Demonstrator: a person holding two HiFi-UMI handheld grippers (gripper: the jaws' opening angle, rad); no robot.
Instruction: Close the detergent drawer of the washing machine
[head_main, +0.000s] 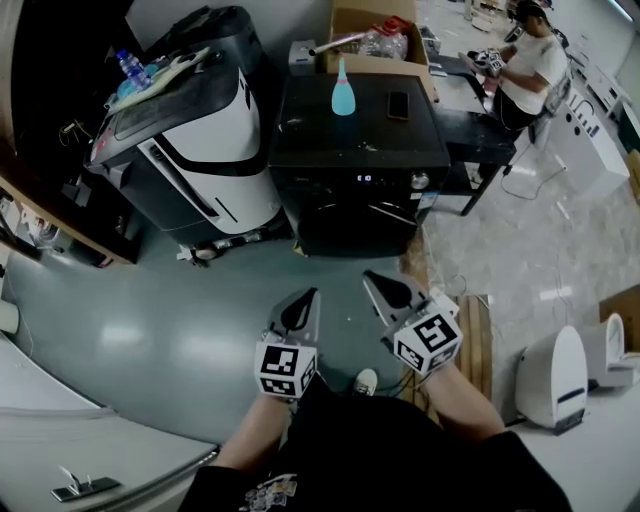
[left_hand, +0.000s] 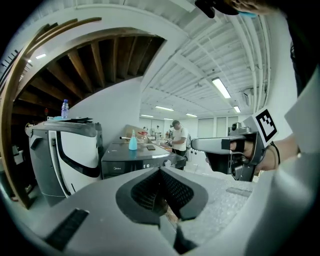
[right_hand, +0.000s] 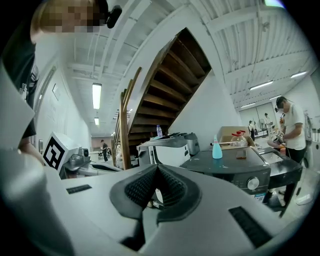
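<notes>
Black washing machine (head_main: 360, 140) standing well ahead of both tools; front panel (head_main: 385, 181) seemingly flush, detergent drawer too small to make out there; blue bottle (head_main: 343, 90) and dark phone (head_main: 398, 104) resting on its lid, cardboard box (head_main: 375, 30) just behind it. Left gripper (head_main: 308, 298) and right gripper (head_main: 375, 280) held side by side in front of the washing machine, well apart from it, each with jaws pressed together on nothing.

On washing machine (head_main: 355, 195) a bottle (head_main: 343, 92), perhaps a phone (head_main: 397, 104) beside it
</notes>
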